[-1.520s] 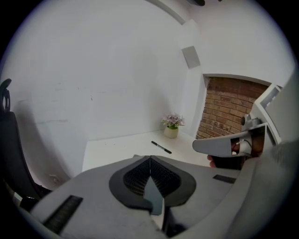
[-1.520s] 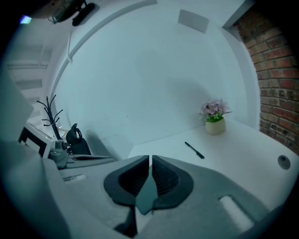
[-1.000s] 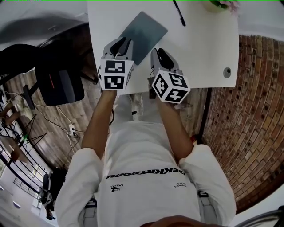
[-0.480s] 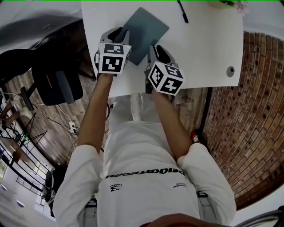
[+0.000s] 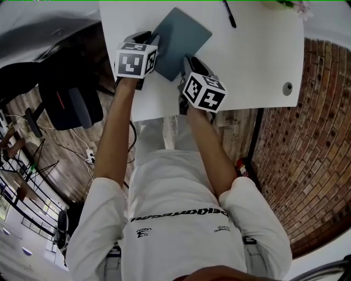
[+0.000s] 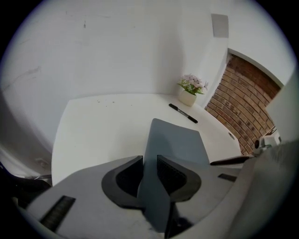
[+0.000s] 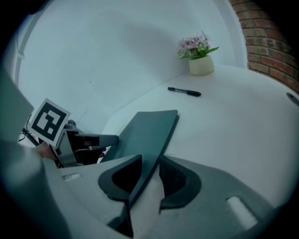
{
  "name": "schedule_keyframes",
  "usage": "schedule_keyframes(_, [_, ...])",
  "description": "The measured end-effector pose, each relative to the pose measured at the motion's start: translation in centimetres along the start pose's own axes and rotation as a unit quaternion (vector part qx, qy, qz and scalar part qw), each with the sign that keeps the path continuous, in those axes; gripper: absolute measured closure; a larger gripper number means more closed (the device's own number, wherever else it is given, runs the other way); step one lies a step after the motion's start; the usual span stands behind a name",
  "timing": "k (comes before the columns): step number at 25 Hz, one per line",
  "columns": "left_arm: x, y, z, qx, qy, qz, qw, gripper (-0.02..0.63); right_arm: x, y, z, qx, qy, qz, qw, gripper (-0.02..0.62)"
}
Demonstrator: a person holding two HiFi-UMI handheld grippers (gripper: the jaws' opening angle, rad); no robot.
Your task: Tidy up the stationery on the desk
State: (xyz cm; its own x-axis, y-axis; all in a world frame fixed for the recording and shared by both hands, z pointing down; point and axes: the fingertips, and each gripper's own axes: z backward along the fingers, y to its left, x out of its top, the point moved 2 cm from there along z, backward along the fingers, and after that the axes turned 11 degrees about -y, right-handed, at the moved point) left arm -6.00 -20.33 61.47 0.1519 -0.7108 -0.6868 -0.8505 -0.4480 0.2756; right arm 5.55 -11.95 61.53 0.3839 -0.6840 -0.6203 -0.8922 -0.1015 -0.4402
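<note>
A thin grey-blue notebook (image 5: 184, 37) sits near the front left of the white desk (image 5: 258, 60), held by both grippers. My left gripper (image 5: 152, 40) is shut on its left edge; in the left gripper view the cover (image 6: 175, 140) runs up between the closed jaws (image 6: 149, 173). My right gripper (image 5: 189, 61) is shut on the near corner, and the right gripper view shows the notebook (image 7: 149, 125) tilted between its jaws (image 7: 149, 170). A black pen (image 5: 229, 13) lies alone farther back on the desk.
A small potted plant (image 6: 191, 88) stands at the back right corner by the wall. A cable hole (image 5: 287, 88) is in the desk's right part. A black chair (image 5: 66, 99) stands to the left, and a brick wall (image 5: 307, 153) runs along the right.
Both grippers have moved forward over the desk with the notebook between them. The left gripper has advanced farther along the notebook's left edge, and the notebook has shifted slightly back and right.
</note>
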Motion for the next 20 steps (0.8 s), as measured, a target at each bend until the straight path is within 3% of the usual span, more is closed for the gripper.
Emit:
schedule_keyframes(4, [0.0, -0.1, 0.0, -0.011, 0.022, -0.005, 0.9997, 0.514, -0.3, -0.1, -0.4, 0.002, 0.010, 0.009, 1.000, 0.492])
schedule_keyframes(20, [-1.6, -2.3, 0.4, -0.025, 0.033, -0.016, 0.9990, 0.515, 2.7, -2.0, -0.3, 0.000, 0.006, 0.076, 0.997, 0.511])
